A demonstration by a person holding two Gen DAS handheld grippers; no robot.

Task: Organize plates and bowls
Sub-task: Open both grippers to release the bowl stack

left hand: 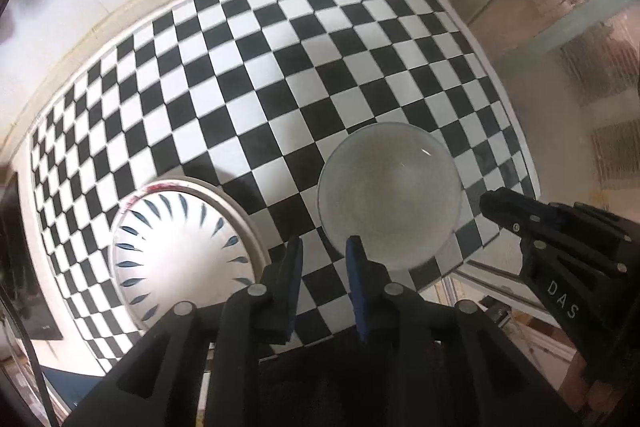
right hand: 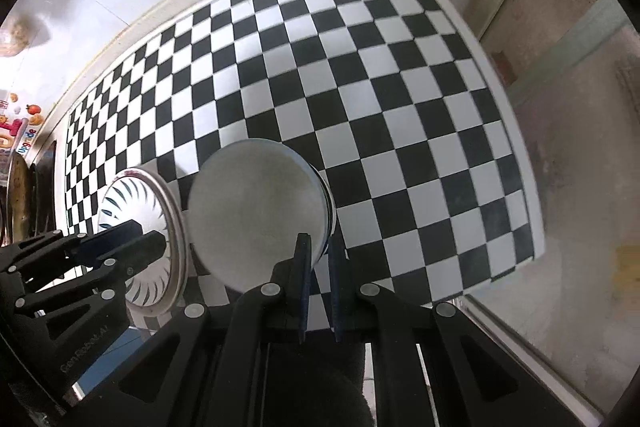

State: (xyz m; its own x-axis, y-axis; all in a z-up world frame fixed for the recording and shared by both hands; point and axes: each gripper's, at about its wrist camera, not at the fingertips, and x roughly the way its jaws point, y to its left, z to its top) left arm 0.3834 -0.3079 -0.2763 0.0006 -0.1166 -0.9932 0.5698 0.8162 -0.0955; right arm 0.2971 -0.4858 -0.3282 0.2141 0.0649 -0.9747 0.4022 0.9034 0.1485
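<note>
Claws are working low over the checkered desk point(right hand: 400, 115). The right claw point(right hand: 319, 251) is pinching the near rim of a plain grey plate point(right hand: 256, 215), holding it tilted. The left claw point(left hand: 323, 251) is hanging slightly parted, gripping nothing, between the grey plate point(left hand: 390, 199) and a white plate with blue dashes point(left hand: 180, 251), which is lying on the desk just left.

Both views are evenly and brightly lit, seemingly from above. Strong glare is seen on the patterned plate point(left hand: 182, 251), washing out its centre. Soft shadows are cast on the checkered mat point(left hand: 280, 75). Straight lines are bent by fisheye distortion, corners are vignetted black, and slight blur is noted towards the edges.
</note>
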